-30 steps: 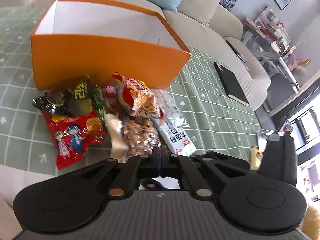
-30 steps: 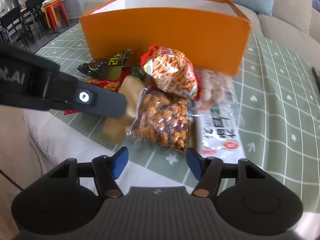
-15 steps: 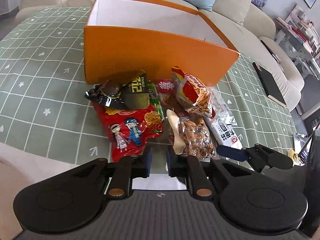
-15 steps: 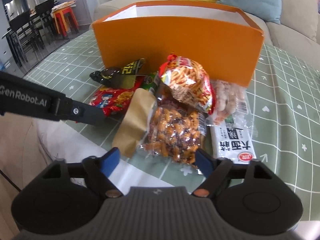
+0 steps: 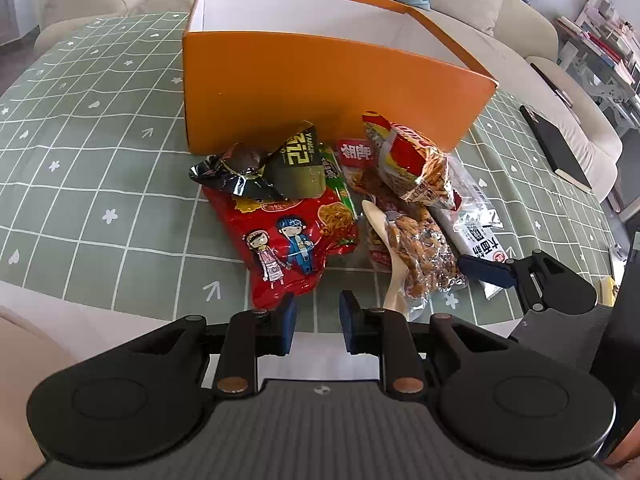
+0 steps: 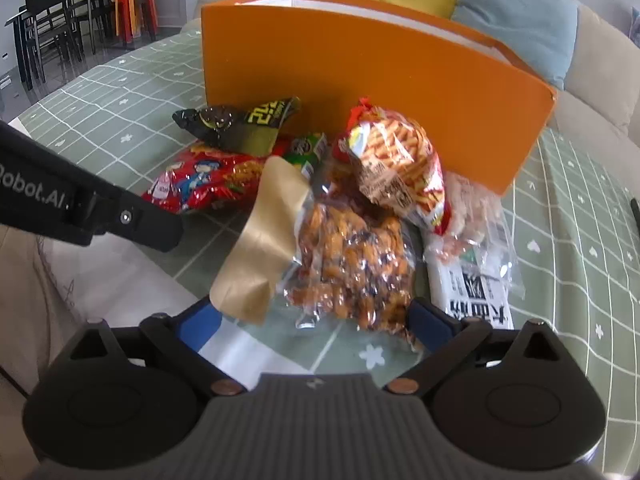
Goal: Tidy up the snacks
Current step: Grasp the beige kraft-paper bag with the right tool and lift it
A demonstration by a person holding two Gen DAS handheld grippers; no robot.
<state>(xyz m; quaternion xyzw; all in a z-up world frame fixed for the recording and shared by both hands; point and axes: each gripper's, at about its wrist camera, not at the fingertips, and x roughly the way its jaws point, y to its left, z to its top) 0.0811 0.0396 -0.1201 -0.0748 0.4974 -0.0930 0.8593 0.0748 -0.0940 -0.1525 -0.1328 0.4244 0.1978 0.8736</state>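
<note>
A pile of snack packets lies in front of an open orange box (image 5: 320, 92), also in the right wrist view (image 6: 380, 72). The pile holds a red cartoon packet (image 5: 284, 236), a black packet (image 5: 264, 164), a red-and-yellow stick-snack bag (image 5: 412, 160), a clear nut bag (image 5: 424, 252) and a white bar (image 5: 480, 240). My left gripper (image 5: 316, 322) is partly open and empty, just short of the red packet. My right gripper (image 6: 316, 320) is wide open around the near end of the nut bag (image 6: 352, 256), not closed on it.
The packets lie on a green checked tablecloth (image 5: 100, 152). A beige sofa (image 5: 520, 40) with cushions runs behind the box. A black notebook (image 5: 556, 148) lies at the table's right. Dark chairs (image 6: 52, 20) stand at the far left.
My left gripper went from shut to partly open and drew back from the pile. My right gripper opened wider and moved in on the nut bag.
</note>
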